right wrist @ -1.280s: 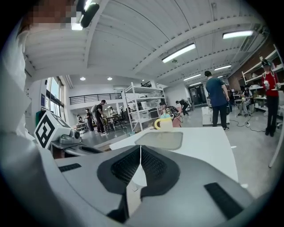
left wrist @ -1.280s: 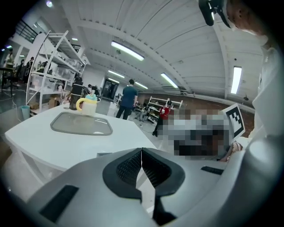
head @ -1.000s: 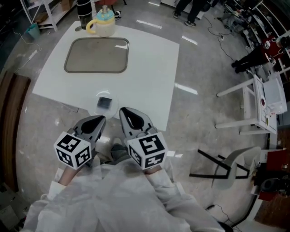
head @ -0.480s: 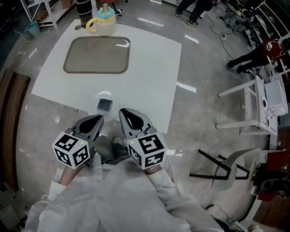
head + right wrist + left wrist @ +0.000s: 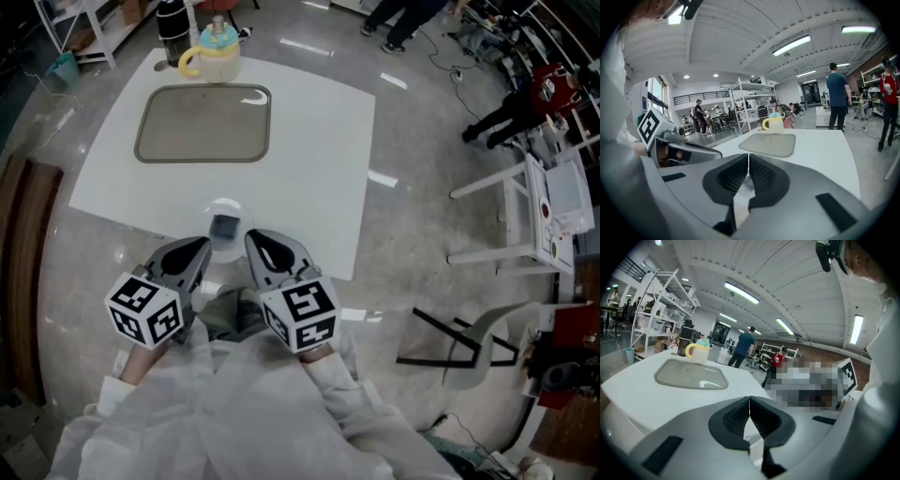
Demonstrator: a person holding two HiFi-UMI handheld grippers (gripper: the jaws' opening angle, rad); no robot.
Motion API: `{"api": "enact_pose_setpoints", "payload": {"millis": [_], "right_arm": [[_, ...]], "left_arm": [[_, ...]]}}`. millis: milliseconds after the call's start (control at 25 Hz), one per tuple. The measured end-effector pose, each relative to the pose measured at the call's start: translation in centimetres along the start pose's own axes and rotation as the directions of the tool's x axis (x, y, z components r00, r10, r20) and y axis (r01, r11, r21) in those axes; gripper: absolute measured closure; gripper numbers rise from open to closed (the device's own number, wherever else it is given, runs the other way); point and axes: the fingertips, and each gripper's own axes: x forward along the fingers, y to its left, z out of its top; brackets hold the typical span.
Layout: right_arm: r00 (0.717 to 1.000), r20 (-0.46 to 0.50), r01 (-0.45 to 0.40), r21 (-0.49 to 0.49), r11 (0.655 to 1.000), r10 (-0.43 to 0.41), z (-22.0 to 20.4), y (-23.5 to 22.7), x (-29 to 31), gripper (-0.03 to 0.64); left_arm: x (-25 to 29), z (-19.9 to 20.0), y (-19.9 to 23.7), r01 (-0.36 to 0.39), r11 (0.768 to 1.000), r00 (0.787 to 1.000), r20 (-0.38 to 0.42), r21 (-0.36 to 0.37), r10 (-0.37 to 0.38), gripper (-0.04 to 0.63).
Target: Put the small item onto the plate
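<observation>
Head view, nearest first: the left hand-held gripper and the right hand-held gripper are held side by side just short of the near edge of the white bench. Each gripper's own view shows its ribbed pads pressed together with nothing between them.

The small item, dark and squarish, lies on the bench close to that edge. It is just ahead of both tips and roughly between them. A pale round outline surrounds it; whether that is a clear little dish or only a reflection I cannot tell.

Farther back sits a greyish rounded tray, bare inside, which I judge to be the plate meant. Beyond it, at the far edge, stand a yellow-handled mug and a dark flask.

The step in hand looks like the reach for the item. To do it well:
- Choose one gripper and open its jaws before closing in, since shut tips would only push the item along.
- Come in low and straddle its flat sides.
- Pinch gently and lift straight up so the round thing stays undisturbed.
- Carry it forward to the tray's middle and set it down there, well short of the mug.
</observation>
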Motion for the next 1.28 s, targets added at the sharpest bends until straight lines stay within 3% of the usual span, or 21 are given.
{"api": "enact_pose_setpoints", "payload": {"millis": [480, 680, 840, 1280], "right_arm": [[1.000, -0.017, 0.023, 0.037, 0.999, -0.023, -0.6, 0.2, 0.7, 0.600], [0.998, -0.050, 0.037, 0.030, 0.999, -0.036, -1.3, 0.3, 1.1, 0.600], [0.998, -0.058, 0.007, 0.042, 0.999, -0.005, -1.6, 0.6, 1.7, 0.600], [0.992, -0.126, 0.034, 0.093, 0.995, -0.022, -4.0, -0.8, 3.5, 0.600]], "left_arm": [[-0.3, -0.4, 1.4, 0.009, 1.000, 0.999, -0.035, -0.029, -0.010, 0.584], [0.2, -0.7, 1.7, 0.046, 0.998, 0.997, -0.054, -0.041, -0.048, 0.584], [0.8, -1.1, 2.5, 0.045, 0.998, 0.996, -0.072, -0.051, -0.048, 0.584], [1.5, -3.1, 6.9, -0.077, 0.992, 0.990, -0.127, -0.102, 0.064, 0.584]]}}
